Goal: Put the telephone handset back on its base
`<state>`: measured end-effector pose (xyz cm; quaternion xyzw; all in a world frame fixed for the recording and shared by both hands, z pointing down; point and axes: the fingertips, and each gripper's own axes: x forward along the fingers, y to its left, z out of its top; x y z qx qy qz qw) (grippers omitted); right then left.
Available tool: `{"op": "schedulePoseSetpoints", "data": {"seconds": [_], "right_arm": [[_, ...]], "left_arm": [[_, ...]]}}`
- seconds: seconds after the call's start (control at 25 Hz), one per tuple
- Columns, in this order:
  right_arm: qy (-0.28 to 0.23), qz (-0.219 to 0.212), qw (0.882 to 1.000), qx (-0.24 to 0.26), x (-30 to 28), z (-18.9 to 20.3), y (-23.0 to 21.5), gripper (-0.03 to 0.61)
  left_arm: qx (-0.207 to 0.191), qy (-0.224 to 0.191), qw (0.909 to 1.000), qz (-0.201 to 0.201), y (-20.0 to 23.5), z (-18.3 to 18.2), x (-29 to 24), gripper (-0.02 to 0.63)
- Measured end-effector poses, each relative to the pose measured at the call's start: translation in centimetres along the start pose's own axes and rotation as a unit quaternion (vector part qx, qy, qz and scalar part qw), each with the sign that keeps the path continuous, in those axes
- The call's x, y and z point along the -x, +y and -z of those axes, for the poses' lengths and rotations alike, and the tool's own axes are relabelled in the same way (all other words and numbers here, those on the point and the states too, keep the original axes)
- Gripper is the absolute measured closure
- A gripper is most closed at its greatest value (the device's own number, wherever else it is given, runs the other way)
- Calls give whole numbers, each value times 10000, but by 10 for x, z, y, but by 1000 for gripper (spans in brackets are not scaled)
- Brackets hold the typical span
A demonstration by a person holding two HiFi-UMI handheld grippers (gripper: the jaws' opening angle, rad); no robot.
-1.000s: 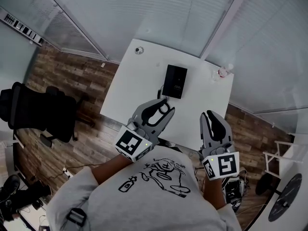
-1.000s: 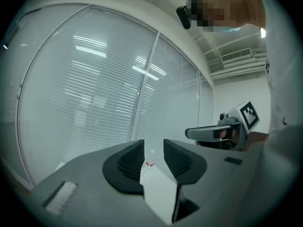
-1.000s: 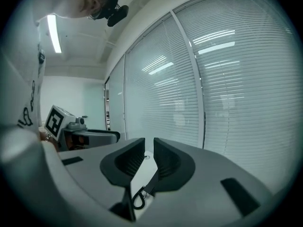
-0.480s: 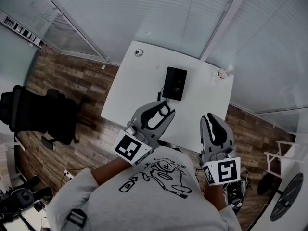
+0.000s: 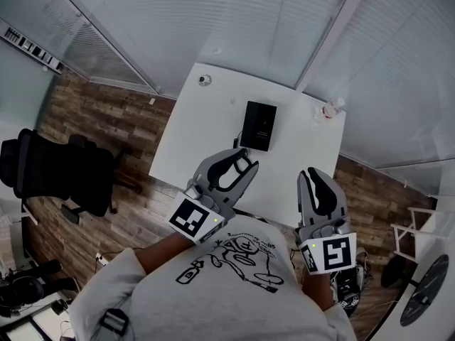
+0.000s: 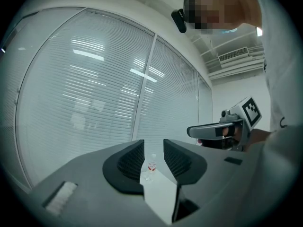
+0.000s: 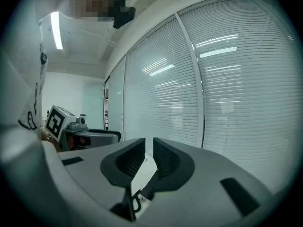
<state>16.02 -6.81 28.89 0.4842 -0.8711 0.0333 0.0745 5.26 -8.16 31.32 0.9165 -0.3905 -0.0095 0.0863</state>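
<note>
Apparently no handling is under way: the black telephone lies mid-table, well ahead of both claws, and I cannot tell handset from base. Left gripper and right gripper hang by the torso, jaws slightly parted and empty.

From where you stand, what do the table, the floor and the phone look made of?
Table: smooth, matt white top, probably laminate. Floor: brown planks with visible grain, either wood or wood-look vinyl. Phone: black with a slight sheen, likely plastic.
</note>
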Motion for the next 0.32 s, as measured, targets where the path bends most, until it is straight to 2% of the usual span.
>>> {"op": "schedulePoseSetpoints", "data": {"seconds": [0.32], "right_arm": [[-17, -20, 10000, -2, -2, 1, 0, 534]], "left_arm": [[21, 42, 10000, 0, 2, 5, -1, 488]]}}
